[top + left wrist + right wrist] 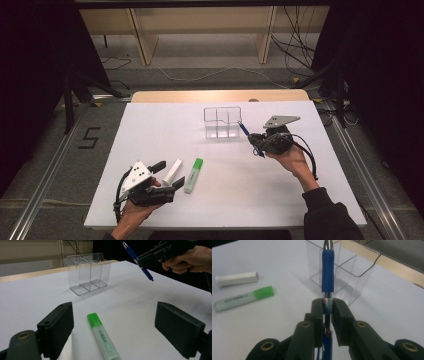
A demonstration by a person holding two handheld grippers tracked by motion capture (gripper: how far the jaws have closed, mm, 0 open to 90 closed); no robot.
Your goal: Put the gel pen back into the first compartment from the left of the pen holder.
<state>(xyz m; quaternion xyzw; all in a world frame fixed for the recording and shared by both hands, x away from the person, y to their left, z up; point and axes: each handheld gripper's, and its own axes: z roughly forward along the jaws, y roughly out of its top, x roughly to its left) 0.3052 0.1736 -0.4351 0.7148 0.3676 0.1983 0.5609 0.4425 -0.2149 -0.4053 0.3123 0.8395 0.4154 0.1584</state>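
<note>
We're gripping the blue pen [327, 270] in the right hand-held gripper [327, 307], nearing the clear organizer [222, 121]; highlighter [194, 175], eraser [172, 172] waiting by the wide-open left hand-held gripper [167, 175]

Both tools [167, 174] [256, 141] blk w/ grey tri plates, blk cables; dark sleeve [330, 217].

Clear glossy plastic organizer [342, 267] (probably acrylic), matt white table [150, 130]

Blue pen [327, 277] clamped, raised, tilted, just beside clear organizer [352, 267].
</note>
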